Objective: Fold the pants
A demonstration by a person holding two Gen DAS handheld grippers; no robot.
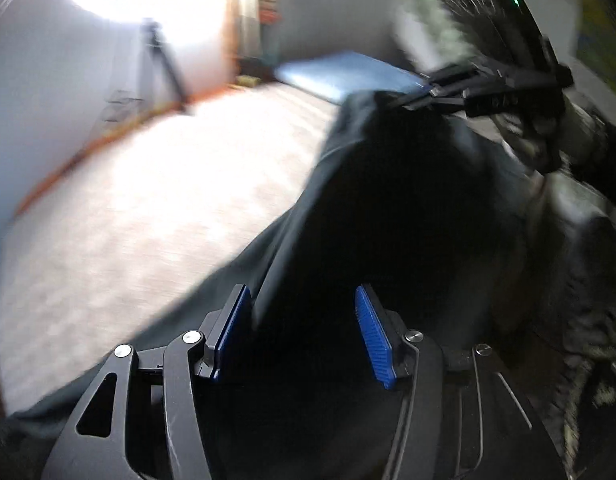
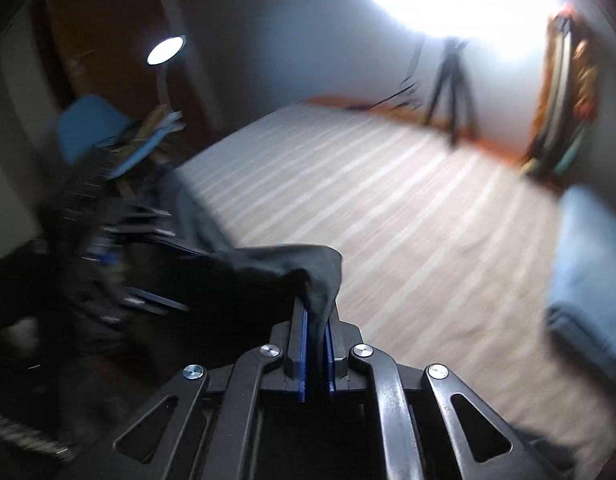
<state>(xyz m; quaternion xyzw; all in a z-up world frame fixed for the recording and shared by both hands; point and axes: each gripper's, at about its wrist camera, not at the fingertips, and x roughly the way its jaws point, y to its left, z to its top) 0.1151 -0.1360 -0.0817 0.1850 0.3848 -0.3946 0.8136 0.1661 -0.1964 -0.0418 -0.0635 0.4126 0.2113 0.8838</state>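
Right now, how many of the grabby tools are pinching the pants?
1. The right tool is shut on a corner of the dark pants, held up over the bed. The left tool is open with the pants between its fingers, not pinching.

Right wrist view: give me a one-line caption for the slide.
Right gripper shut on a bunched edge of the dark pants, lifted above a striped bed, blue pillow at right.

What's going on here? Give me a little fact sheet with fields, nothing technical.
Garment: dark pants, lifted above the bed
Surface: pale striped bed
Right gripper: fingers shut on a corner of the pants
Left gripper: fingers apart, cloth lying between them
Nearby: blue pillow, tripod, round lamp
Sharpness: blurred
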